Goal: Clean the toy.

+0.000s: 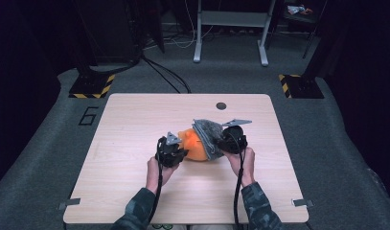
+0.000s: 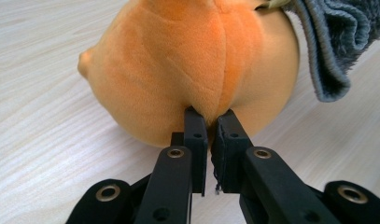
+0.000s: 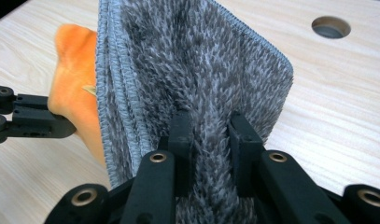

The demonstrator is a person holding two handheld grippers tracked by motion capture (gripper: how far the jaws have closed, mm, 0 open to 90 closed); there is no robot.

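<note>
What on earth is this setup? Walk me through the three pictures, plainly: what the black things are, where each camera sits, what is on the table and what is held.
No robot arm here: a person holds a two-jawed black tool in each hand. The high view looks down on the wooden table from above the person's side. The other two pictures come from cameras riding on the tools, looking along their jaws.

On the table lies an orange plush toy with a grey fuzzy cloth against it. The left tool is shut, pinching a fold of the orange plush. The right tool is shut on the grey cloth, which bunches between its jaws. A round hole sits near the table's far edge.
</note>
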